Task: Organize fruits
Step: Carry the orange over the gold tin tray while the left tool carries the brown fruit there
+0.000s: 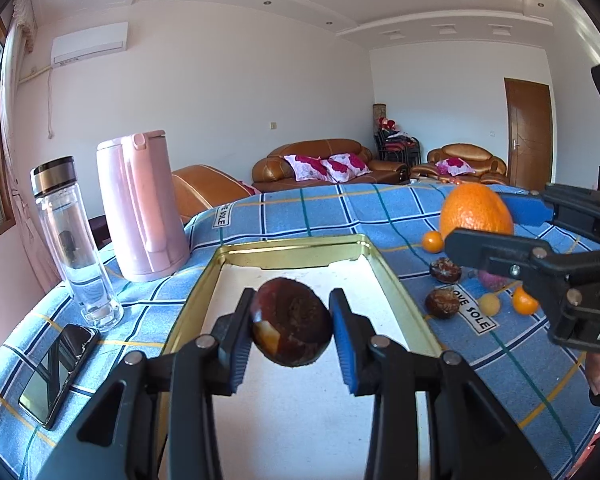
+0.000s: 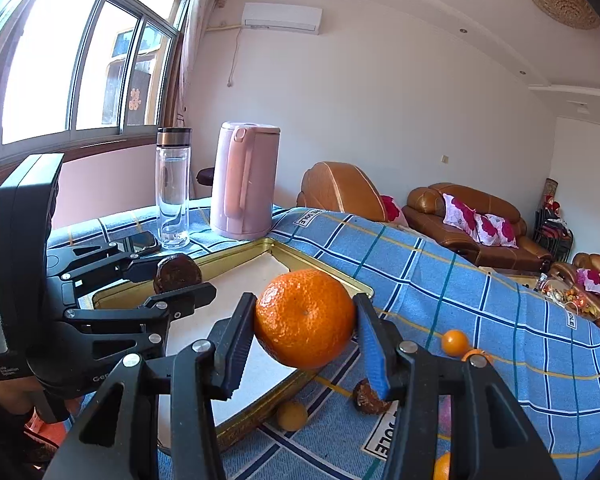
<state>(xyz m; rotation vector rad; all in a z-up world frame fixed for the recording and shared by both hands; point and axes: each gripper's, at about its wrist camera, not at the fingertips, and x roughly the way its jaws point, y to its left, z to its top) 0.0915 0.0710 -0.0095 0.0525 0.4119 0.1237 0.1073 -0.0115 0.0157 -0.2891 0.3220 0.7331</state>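
Fruits look light, firm, roundish; left gripper [image 1: 292, 326] clamps the brown fruit [image 1: 290, 322] across its sides; right gripper [image 2: 305, 322] likewise pinches the orange [image 2: 305, 318].

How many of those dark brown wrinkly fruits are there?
3. One is clamped in the left hand-held gripper over the tray; two lie on the checked cloth to the tray's right. The right hand-held gripper may hide more.

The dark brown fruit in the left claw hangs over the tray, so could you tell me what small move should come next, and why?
Probably lower the left claw and release: its dark brown fruit already hangs above the bare gold-rimmed tray.
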